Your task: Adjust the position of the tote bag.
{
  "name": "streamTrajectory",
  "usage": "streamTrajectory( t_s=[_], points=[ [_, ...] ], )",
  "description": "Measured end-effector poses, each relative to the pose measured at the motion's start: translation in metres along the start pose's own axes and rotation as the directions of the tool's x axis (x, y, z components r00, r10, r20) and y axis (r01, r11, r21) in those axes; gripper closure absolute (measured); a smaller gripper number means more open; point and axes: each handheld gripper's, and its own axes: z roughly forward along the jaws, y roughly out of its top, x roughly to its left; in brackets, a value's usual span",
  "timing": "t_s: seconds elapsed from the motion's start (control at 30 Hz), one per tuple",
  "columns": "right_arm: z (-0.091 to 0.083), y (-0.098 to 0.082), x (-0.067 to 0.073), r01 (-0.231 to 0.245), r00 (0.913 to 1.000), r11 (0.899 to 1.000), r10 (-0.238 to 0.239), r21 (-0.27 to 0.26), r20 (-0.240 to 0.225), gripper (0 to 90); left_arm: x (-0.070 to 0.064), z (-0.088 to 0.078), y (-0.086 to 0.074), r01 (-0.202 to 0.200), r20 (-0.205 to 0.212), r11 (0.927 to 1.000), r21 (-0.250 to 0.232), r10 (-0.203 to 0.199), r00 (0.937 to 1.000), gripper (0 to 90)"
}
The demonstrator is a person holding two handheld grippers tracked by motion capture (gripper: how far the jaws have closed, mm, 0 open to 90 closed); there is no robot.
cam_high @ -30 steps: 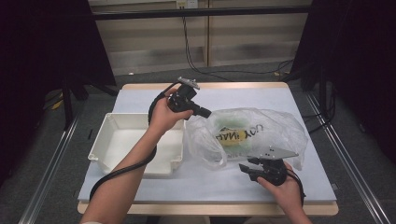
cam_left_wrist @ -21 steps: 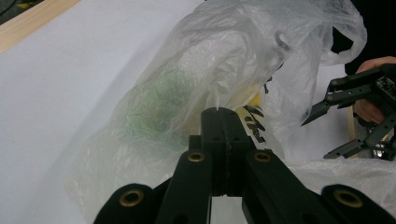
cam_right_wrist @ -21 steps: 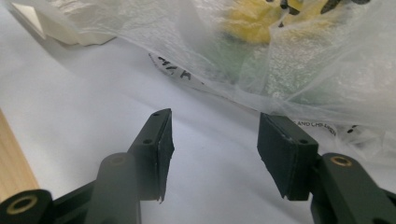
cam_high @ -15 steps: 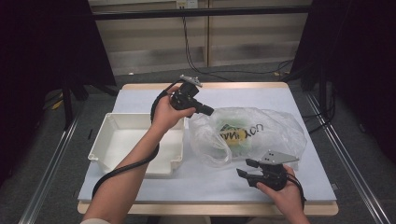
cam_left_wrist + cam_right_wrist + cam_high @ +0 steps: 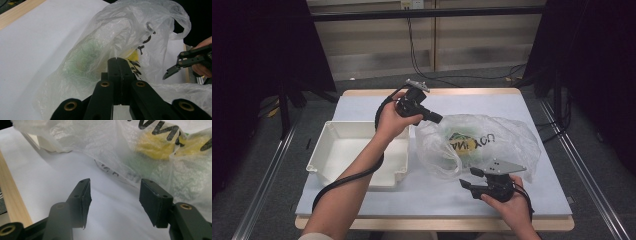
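A translucent plastic bag (image 5: 492,140) with black lettering lies on the table's right half, with yellow and green things dimly visible inside (image 5: 112,32) (image 5: 150,150). My left gripper (image 5: 438,118) points down at the bag's upper left edge. Its jaws are pressed together (image 5: 118,61) and seem to pinch the film there. My right gripper (image 5: 468,178) is just in front of the bag's near edge. Its jaws have just been opening, and only bare table shows between them (image 5: 115,182). From the left gripper view, the right gripper (image 5: 175,65) stands apart from the bag.
A white empty bin (image 5: 319,152) stands left of the bag, and its corner shows (image 5: 43,143) behind the film. The white table cover (image 5: 492,105) ends at a wooden edge. Black cables trail from both grippers.
My right gripper's jaws have spread wider and drawn back a little from the bag's near edge. The left hand has barely shifted. The bag's film has resettled slightly.
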Motion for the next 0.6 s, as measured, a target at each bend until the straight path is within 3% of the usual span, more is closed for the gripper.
streamTrajectory(
  t_s=[0.13, 0.23, 0.6],
  points=[
    [0.003, 0.008, -0.003, 0.015, 0.9995, 1.0, -0.014, -0.011, 0.028, 40.2, 0.0, 0.002, -0.001, 0.01, 0.006, 0.9998, -0.017, -0.01, 0.9999, 90.0],
    [0.007, 0.015, -0.006, 0.01, 0.9991, 1.0, -0.009, -0.023, 0.041, 38.5, 0.001, 0.001, -0.001, 0.01, 0.009, 0.9999, -0.003, -0.01, 0.9999, 90.0],
    [0.028, 0.044, -0.03, 0.006, 0.9916, 1.0, -0.003, -0.026, 0.129, 20.2, 0.0, 0.001, 0.005, 0.004, 0.002, 1.0, -0.006, -0.004, 1.0, 90.0]
  ],
)
